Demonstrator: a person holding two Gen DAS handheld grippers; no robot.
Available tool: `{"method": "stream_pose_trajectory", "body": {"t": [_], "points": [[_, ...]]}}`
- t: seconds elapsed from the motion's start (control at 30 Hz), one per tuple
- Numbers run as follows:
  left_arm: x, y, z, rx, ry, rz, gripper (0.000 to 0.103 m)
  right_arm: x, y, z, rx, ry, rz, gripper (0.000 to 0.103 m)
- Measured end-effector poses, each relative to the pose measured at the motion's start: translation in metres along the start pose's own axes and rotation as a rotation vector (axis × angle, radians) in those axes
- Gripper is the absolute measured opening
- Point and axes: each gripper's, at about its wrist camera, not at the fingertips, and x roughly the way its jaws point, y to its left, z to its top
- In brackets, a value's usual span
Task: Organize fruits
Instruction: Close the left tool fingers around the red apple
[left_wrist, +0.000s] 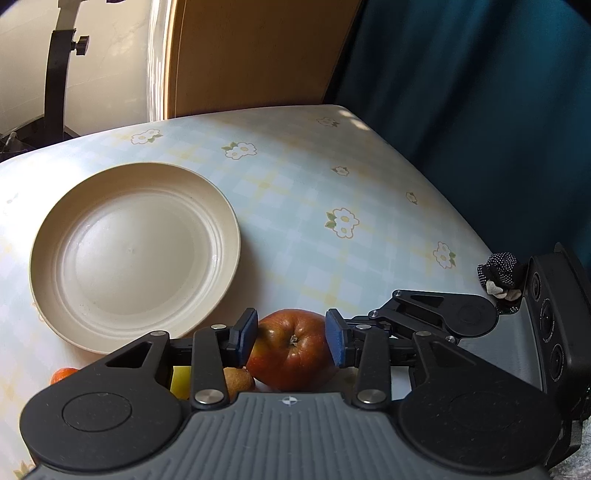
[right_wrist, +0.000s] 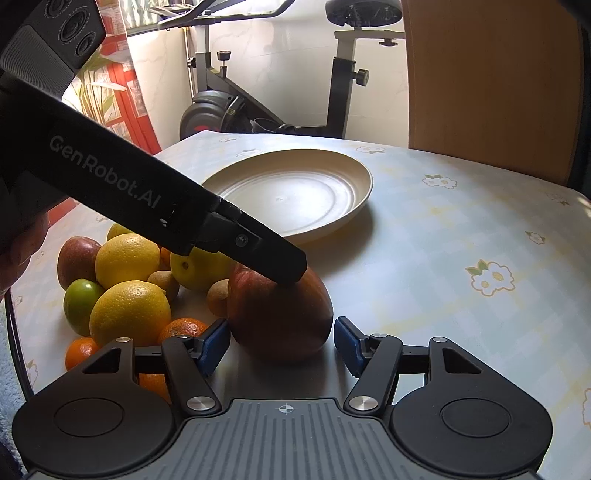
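Note:
A red apple (left_wrist: 291, 347) stands stem-up on the flowered tablecloth, and my left gripper (left_wrist: 291, 338) is shut on it, one blue pad against each side. In the right wrist view the same apple (right_wrist: 280, 317) sits just in front of my right gripper (right_wrist: 280, 347). That gripper is open, its pads standing apart from the apple on both sides. One of the left gripper's fingers (right_wrist: 284, 264) comes down onto the apple's top. A cream plate (left_wrist: 48, 229) with nothing on it lies beyond the apple to the left, and its rim (right_wrist: 354, 206) also shows behind the apple.
To the left lies a pile of fruit: lemons (right_wrist: 127, 258), a lime (right_wrist: 81, 301), mandarins (right_wrist: 183, 328), kiwis (right_wrist: 218, 295) and a second apple (right_wrist: 75, 260). A hand (right_wrist: 22, 251) holds the left gripper. Past the table stand a wooden chair back (left_wrist: 251, 55), a teal curtain (left_wrist: 480, 110) and an exercise bike (right_wrist: 340, 85).

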Motion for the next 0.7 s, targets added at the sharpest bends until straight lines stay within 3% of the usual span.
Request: {"method": "stream_pose_trajectory", "body": {"t": [0.17,0.7], "points": [[0.0013,0.0041,-0.0023,-0.047,0.018,-0.002,0.055,0.0025,-0.0011,-0.0035,0.036,-0.018,-0.002,0.059],[0.0082,0.0031,-0.0057,-0.031,0.019,-0.017,0.058,0.0026,0.0001,-0.0048,0.088,-0.035,-0.024,0.059]]}}
